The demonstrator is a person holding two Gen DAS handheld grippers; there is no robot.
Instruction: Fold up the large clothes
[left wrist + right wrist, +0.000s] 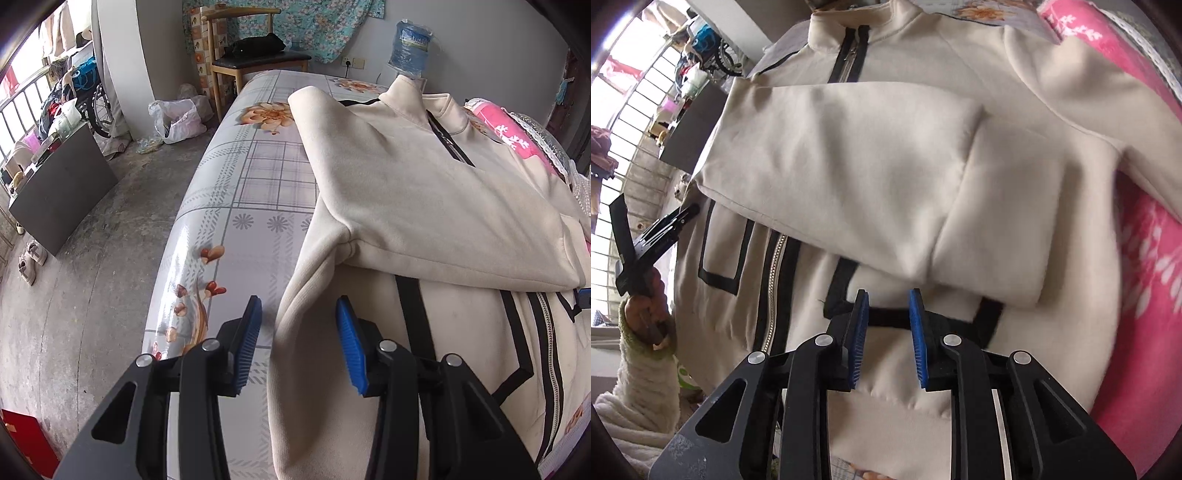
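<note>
A cream zip jacket with black trim (424, 192) lies on a table covered by a floral plaid cloth (258, 177). One sleeve is folded across its chest (849, 155). My left gripper (299, 317) is open and empty, hovering over the jacket's left side edge. My right gripper (888, 314) is open and empty just above the jacket's lower front, near the black pocket trim (886, 317). The left gripper also shows in the right wrist view (653, 236), held in a hand.
A pink blanket (1145, 258) lies at the jacket's right side. A wooden chair (255, 55) and a water bottle (410, 48) stand beyond the table. Left of the table is concrete floor (92, 258) with a dark board (62, 192), bags and shoes.
</note>
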